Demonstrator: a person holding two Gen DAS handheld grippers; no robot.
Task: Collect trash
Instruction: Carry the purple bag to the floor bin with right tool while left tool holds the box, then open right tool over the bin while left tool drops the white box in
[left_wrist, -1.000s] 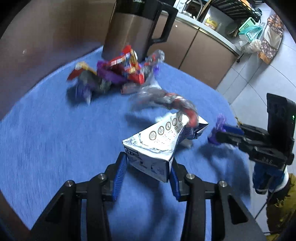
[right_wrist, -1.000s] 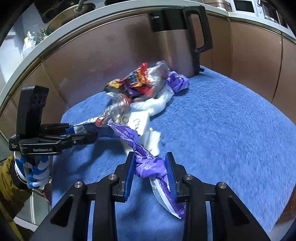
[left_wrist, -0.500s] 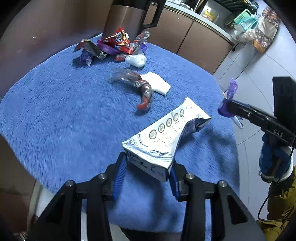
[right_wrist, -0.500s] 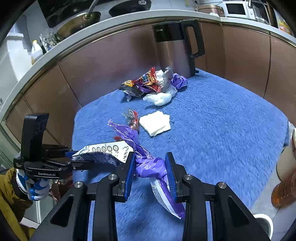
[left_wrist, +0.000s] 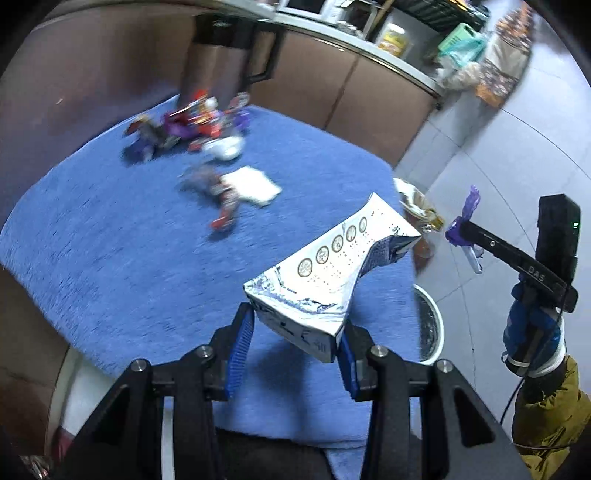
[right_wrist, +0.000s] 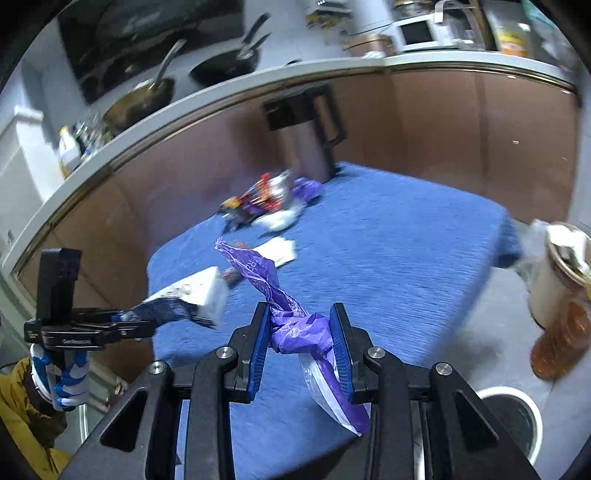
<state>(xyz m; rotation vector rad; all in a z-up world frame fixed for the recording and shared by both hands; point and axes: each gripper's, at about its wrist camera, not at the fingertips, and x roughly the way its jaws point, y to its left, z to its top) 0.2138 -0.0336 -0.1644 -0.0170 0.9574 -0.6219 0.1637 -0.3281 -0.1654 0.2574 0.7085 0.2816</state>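
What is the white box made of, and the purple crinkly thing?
The white box looks like printed paperboard: flat panels, sharp folds, dented end. The purple wrapper seems to be thin plastic film, twisted, shiny and partly see-through. The blue cloth beneath looks fuzzy, like towelling.

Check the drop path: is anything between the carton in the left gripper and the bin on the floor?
Nothing visible blocks it. The carton, clamped in the left gripper, hangs over the blue table's edge, and the white-rimmed bin sits open on the floor beyond it.
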